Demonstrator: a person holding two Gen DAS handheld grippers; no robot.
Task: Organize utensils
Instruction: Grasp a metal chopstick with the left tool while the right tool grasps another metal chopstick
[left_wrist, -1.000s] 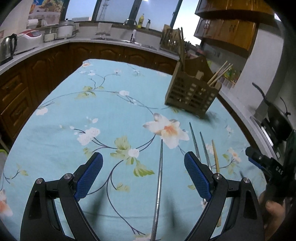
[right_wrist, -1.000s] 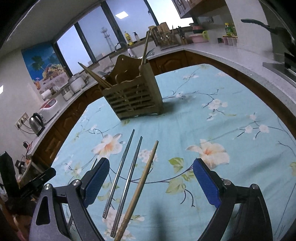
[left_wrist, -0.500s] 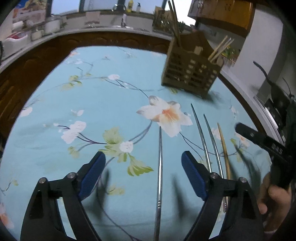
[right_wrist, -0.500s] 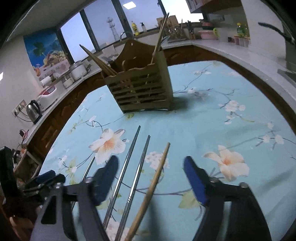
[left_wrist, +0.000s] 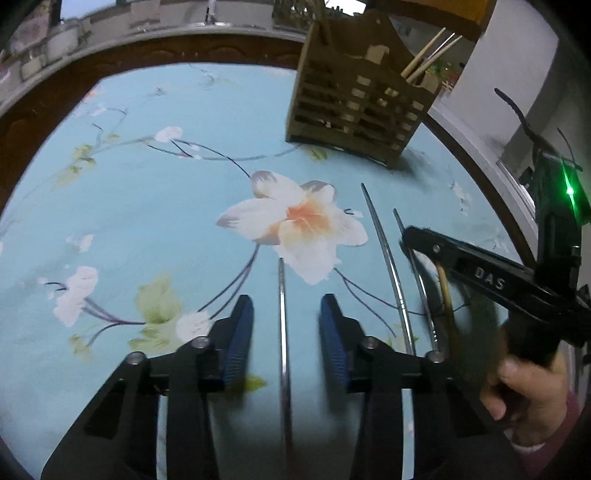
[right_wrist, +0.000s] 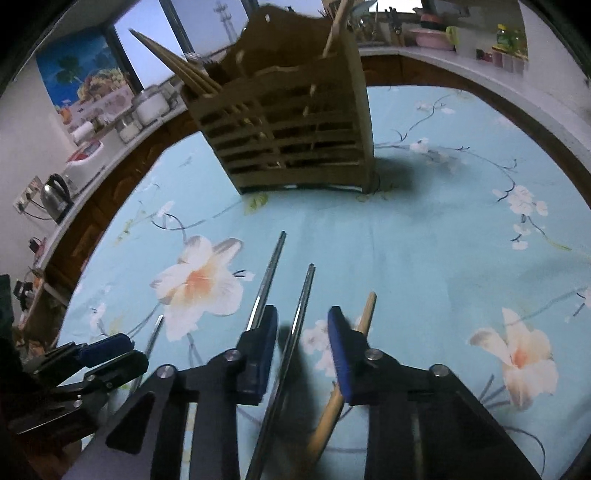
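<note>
A metal chopstick (left_wrist: 282, 325) lies on the floral tablecloth between the fingers of my left gripper (left_wrist: 286, 321), which is open and low over it. My right gripper (right_wrist: 302, 328) is open and straddles a second metal chopstick (right_wrist: 299, 325). A third metal chopstick (right_wrist: 267, 280) passes under its left finger and a wooden chopstick (right_wrist: 364, 317) lies behind its right finger. The wooden slatted utensil holder (right_wrist: 291, 122) stands beyond with chopsticks in it. It also shows in the left wrist view (left_wrist: 354, 107).
The round table's blue floral cloth (left_wrist: 147, 206) spreads to the left. Dark wooden cabinets and a counter with a kettle (right_wrist: 55, 195) and jars ring the table. My right gripper and the hand on it show in the left wrist view (left_wrist: 480, 273).
Both grippers have dropped towards the table and moved forward. Both sets of jaws have narrowed around a metal chopstick each.
</note>
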